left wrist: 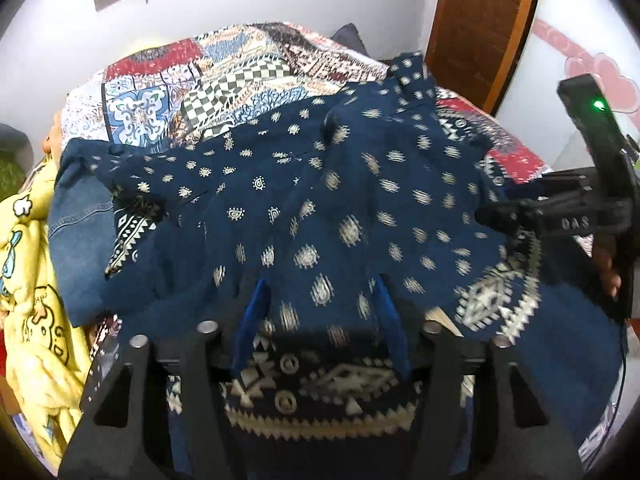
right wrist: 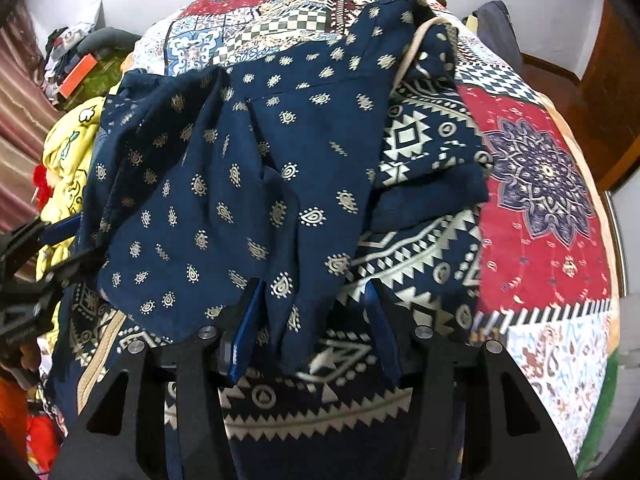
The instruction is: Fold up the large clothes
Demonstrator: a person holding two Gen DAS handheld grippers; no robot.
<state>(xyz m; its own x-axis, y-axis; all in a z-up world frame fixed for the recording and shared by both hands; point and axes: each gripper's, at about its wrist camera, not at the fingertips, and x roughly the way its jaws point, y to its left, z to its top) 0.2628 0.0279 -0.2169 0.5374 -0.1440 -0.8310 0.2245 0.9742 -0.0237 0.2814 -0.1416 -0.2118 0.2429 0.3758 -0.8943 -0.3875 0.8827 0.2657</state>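
Grippers, two, hand-held. Left gripper [left wrist: 320,308]: blue fingers [left wrist: 256,304] spread apart over the navy printed garment [left wrist: 320,200], cloth lying between and under them, not pinched as far as the view shows. Right gripper [right wrist: 316,312]: blue fingers [right wrist: 250,320] likewise parted, a hanging fold of the same garment between them, no pad visibly pressing on it.

Garment: navy, small cream motifs, a broad geometric border [right wrist: 420,240] along its hem; lies crumpled and half-folded on the patchwork bedspread [right wrist: 540,200], one flap doubled over the middle, a cream strap or edging [right wrist: 408,52] showing at the far end.

Beside the garment, toward the bed's left edge: denim piece [left wrist: 80,220] partly tucked under it; yellow cartoon-print cloth [left wrist: 36,300] beyond that.

Risks, judged:
- Loose fold may slide off or open out once unsupported, since neither gripper appears to hold it.
- Next pinch could take several layers at once, or catch the denim piece or bedspread, because layers overlap and the prints are alike.
- Uneven corners and the bunched middle would give a crooked, bulky fold.
- Strap could snag on a finger.
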